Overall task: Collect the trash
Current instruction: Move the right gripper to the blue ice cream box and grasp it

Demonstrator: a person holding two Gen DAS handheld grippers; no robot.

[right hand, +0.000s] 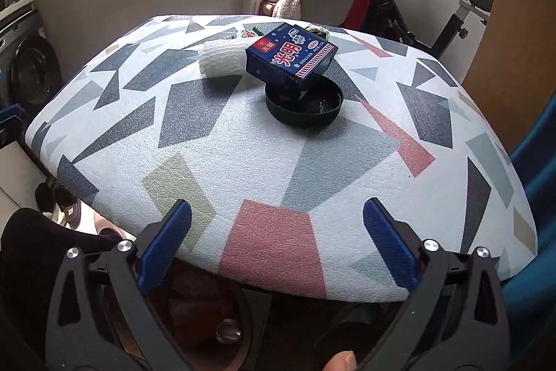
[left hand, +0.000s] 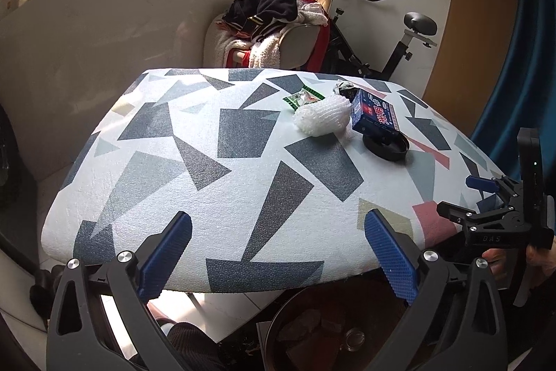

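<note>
Trash lies on the far right part of the patterned table: a blue carton leaning on a black round lid, a white foam net, a green wrapper and a crumpled wrapper. The right wrist view shows the carton, the lid and the foam net. My left gripper is open and empty at the table's near edge. My right gripper is open and empty at the near right edge; it also shows in the left wrist view.
A round bin with trash in it stands on the floor under the table's near edge, also in the right wrist view. A chair piled with clothes and an exercise bike stand behind the table.
</note>
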